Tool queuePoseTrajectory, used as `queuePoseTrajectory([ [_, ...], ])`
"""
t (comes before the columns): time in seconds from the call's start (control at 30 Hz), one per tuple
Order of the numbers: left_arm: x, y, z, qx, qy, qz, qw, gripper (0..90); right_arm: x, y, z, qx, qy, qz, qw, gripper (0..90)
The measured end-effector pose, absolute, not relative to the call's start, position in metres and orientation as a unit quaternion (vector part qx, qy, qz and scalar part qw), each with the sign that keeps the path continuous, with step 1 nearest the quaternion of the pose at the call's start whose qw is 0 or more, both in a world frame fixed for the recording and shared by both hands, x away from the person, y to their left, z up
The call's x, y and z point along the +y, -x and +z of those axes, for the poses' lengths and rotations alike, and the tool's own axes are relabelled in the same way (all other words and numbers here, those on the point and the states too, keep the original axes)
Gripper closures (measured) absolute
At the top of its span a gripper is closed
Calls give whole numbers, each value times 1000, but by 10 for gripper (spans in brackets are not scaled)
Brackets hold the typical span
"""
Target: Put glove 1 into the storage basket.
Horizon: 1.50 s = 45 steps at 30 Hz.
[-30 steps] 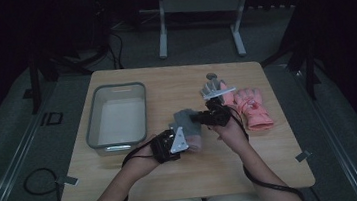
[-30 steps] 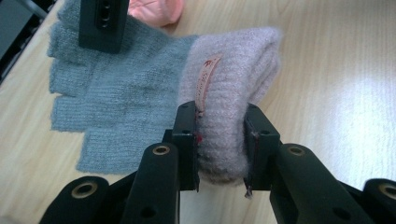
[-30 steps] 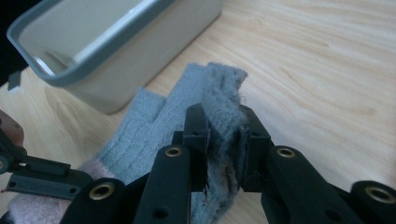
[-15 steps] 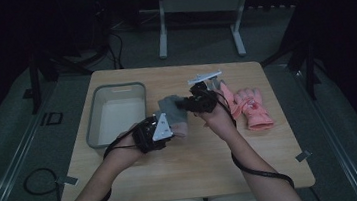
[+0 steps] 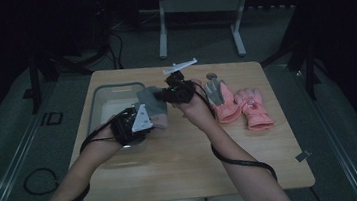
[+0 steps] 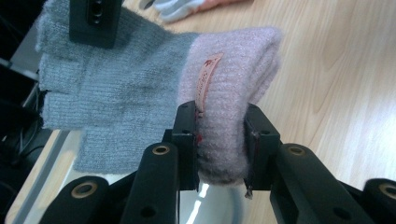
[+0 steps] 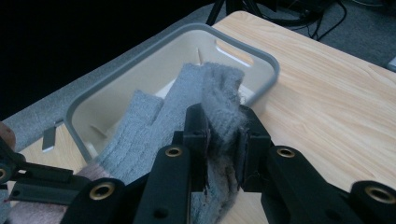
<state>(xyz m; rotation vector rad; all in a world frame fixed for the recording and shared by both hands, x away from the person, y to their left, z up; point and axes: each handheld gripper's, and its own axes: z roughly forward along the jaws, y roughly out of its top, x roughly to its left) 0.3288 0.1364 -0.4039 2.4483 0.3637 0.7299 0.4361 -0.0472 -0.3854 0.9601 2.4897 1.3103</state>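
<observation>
Since the earlier high view, both grippers have been carried with the knitted glove [image 5: 153, 104] from beside the pink gloves at centre right toward the upper left, where they are now seen at the right rim of the grey tub [image 5: 95, 100]. The glove is held clear of the wooden table [image 5: 252, 148], stretched between the two tools just left of the frame's centre.

The left gripper [image 6: 219, 144] is seen in its own view pinching the glove's pale pink cuff, its jaws pressed onto the folded knit at the lower centre, with a small pink label lying along the cuff above the left jaw. The grey finger part spreads toward the upper left of that frame.

The right gripper [image 7: 223, 140] is shown in its own view clamped on the grey finger end of the glove, the fabric bunched between its jaws. Behind it, the tub occupies the upper left of the frame.

A pair of pink gloves [image 5: 240, 105] lies flat at centre right of the high view.
</observation>
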Motion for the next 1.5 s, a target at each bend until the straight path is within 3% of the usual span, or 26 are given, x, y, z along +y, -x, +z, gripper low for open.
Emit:
queuePoseTrajectory([
  [0.43,194,-340,-416,174,-914,271,247,704,24,-456,-397,842,-312,437,57,772],
  [0.67,212,-354,-435,173,-921,261,233,702,42,-465,-414,841,-320,434,46,772],
  [0.93,218,-374,-458,187,-928,227,230,700,51,-477,-440,841,-337,421,37,771],
  [1.27,211,-399,-481,183,-944,207,181,696,61,-496,-468,849,-360,386,40,762],
  [1.5,204,-413,-489,185,-954,180,154,695,56,-501,-473,845,-372,380,60,645],
])
